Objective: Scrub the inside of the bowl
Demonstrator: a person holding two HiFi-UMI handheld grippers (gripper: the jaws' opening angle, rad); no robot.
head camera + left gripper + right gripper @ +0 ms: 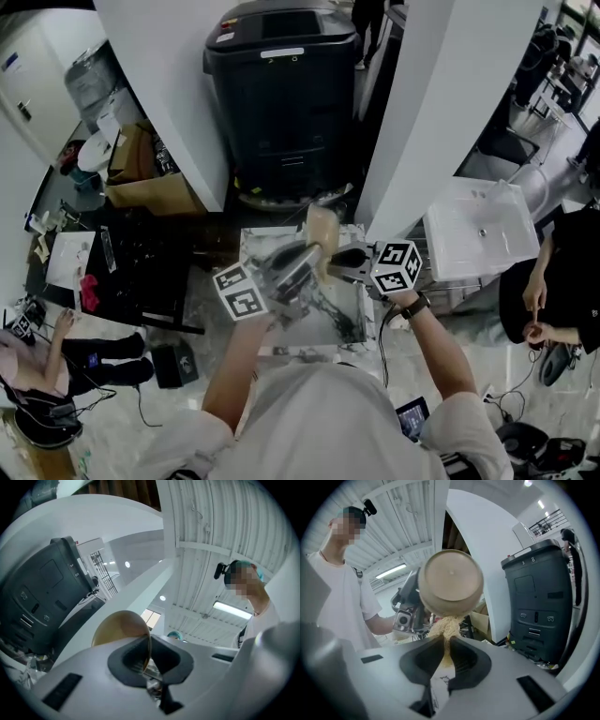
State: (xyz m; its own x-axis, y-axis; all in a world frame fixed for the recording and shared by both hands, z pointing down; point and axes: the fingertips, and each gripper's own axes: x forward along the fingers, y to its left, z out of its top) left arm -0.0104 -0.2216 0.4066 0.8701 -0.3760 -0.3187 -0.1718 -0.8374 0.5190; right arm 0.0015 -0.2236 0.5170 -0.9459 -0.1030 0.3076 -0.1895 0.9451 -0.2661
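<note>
The bowl [322,234] is held in the air above the counter [255,242], tipped onto its side; its rim is pinched between the jaws of the left tool [149,651], which are closed tight on the thin wall; in the left gripper view the glossy golden-brown bowl [117,630] is seen edge-on, rising to the left of the jaws. The right tool [446,644] is clamped on a wad of pale, fibrous scrubbing pad [444,626], which sticks out past the jaw tips. In the right gripper view the flat underside of the bowl [450,581] is turned toward that tool, and the pad is seen just under the bowl's lower edge; whether it touches cannot be told.

The step in hand is judged to be the bringing together of pad and bowl, with scrubbing of the inside not yet begun, since it is the base and not the opening that is presented to the pad. The next move calls for the opening to be turned toward the right tool, or the pad to be carried round the rim and pressed against the inner wall; a firm hold on the rim is needed so that the bowl is not twisted out under the rubbing.
</note>
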